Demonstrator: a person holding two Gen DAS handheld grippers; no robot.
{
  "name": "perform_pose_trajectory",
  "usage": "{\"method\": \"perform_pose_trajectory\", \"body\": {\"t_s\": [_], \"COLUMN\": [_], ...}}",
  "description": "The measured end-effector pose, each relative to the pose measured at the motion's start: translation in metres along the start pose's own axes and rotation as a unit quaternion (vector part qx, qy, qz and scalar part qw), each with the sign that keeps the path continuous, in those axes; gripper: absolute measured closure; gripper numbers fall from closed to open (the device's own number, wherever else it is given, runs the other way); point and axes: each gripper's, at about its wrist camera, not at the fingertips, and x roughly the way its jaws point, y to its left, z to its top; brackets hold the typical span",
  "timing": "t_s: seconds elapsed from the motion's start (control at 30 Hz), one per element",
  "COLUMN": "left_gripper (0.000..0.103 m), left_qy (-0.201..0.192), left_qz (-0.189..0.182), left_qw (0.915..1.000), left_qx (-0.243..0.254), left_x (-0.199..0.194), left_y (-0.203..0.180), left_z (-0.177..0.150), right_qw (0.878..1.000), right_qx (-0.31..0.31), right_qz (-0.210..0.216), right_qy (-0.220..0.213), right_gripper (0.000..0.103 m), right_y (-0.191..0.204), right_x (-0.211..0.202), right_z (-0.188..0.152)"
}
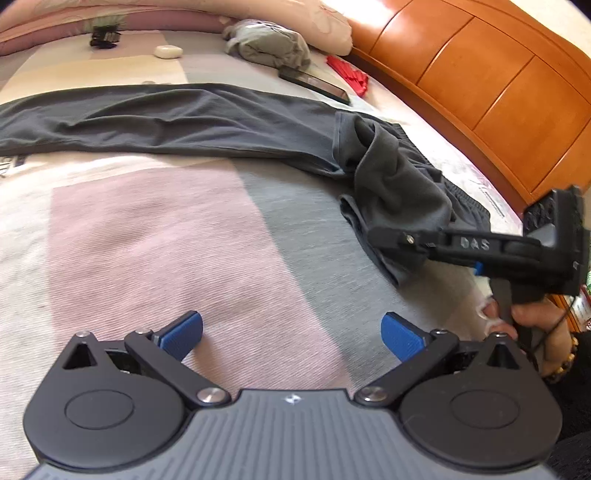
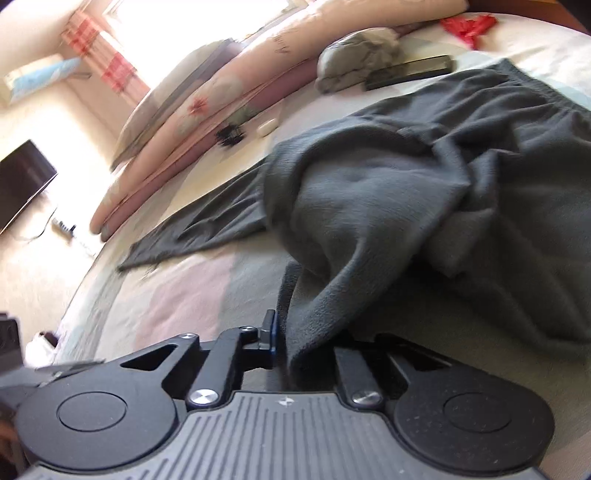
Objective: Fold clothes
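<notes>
The dark grey trousers [image 1: 177, 118] lie stretched across the bed ahead of the left gripper [image 1: 291, 334], with their bunched near end lifted in the right gripper [image 2: 284, 332], whose jaws are pinched tight on the cloth. The left gripper hangs wide open and empty over the striped bedspread [image 1: 159, 240], so this looks like a fold in progress; next, the held end likely needs carrying over the flat part. A wooden headboard [image 1: 480, 81] stands beyond the right gripper, pillows [image 2: 221, 96] farther ahead.

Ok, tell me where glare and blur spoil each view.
Left wrist view: glare whitens the headboard top; bedspread slightly smeared. Right wrist view: the window is blown out, and the dark trousers look motion-blurred.
</notes>
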Motion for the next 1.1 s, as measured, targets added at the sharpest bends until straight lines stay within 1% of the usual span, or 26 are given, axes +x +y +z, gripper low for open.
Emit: {"method": "perform_pose_trajectory", "body": {"t_s": [0.17, 0.23, 0.27, 0.3, 0.37, 0.43, 0.47, 0.57, 0.7, 0.9, 1.07, 1.1], "left_gripper": [0.001, 0.001, 0.001, 0.001, 0.001, 0.001, 0.001, 0.001, 0.001, 0.001, 0.001, 0.001], "left_qy": [-0.010, -0.013, -0.014, -0.015, -0.017, -0.019, -0.019, -0.018, -0.010, 0.004, 0.015, 0.018], "left_qz": [0.012, 0.014, 0.014, 0.013, 0.013, 0.013, 0.013, 0.009, -0.020, -0.065, -0.103, -0.118], "left_qw": [0.9999, 0.9998, 0.9998, 0.9998, 0.9998, 0.9997, 0.9997, 0.9998, 0.9997, 0.9978, 0.9944, 0.9922], "left_qx": [0.000, -0.001, -0.002, -0.002, -0.003, -0.004, -0.004, -0.002, -0.007, -0.014, -0.021, -0.034], "left_x": [-0.013, -0.017, -0.019, -0.020, -0.023, -0.026, -0.027, -0.026, -0.009, 0.017, 0.039, 0.041], "left_y": [0.007, 0.009, 0.010, 0.010, 0.012, 0.013, 0.014, 0.014, 0.013, 0.013, 0.013, 0.017], "left_z": [-0.003, -0.004, -0.005, -0.005, -0.007, -0.008, -0.009, -0.008, 0.004, 0.024, 0.040, 0.041], "right_qw": [0.998, 0.994, 0.992, 0.991, 0.992, 0.992, 0.992, 0.992, 0.994, 0.995, 0.995, 0.995], "right_qx": [-0.034, -0.042, -0.047, -0.053, -0.068, -0.078, -0.074, -0.060, -0.050, -0.033, -0.040, -0.038], "right_qz": [0.053, 0.090, 0.107, 0.109, 0.072, 0.036, 0.029, 0.038, 0.035, 0.034, 0.036, 0.038], "right_qy": [0.026, 0.033, 0.038, 0.051, 0.074, 0.092, 0.101, 0.101, 0.093, 0.083, 0.085, 0.084], "right_gripper": [0.093, 0.092, 0.088, 0.075, 0.059, 0.059, 0.059, 0.058, 0.058, 0.056, 0.053, 0.053], "right_y": [0.038, 0.051, 0.058, 0.064, 0.067, 0.065, 0.060, 0.045, 0.029, 0.024, 0.027, 0.026], "right_x": [0.006, 0.009, 0.010, 0.014, 0.020, 0.023, 0.022, 0.005, -0.013, -0.021, -0.021, -0.021], "right_z": [-0.004, -0.004, -0.004, -0.004, -0.007, -0.013, -0.016, -0.026, -0.034, -0.038, -0.038, -0.038]}}
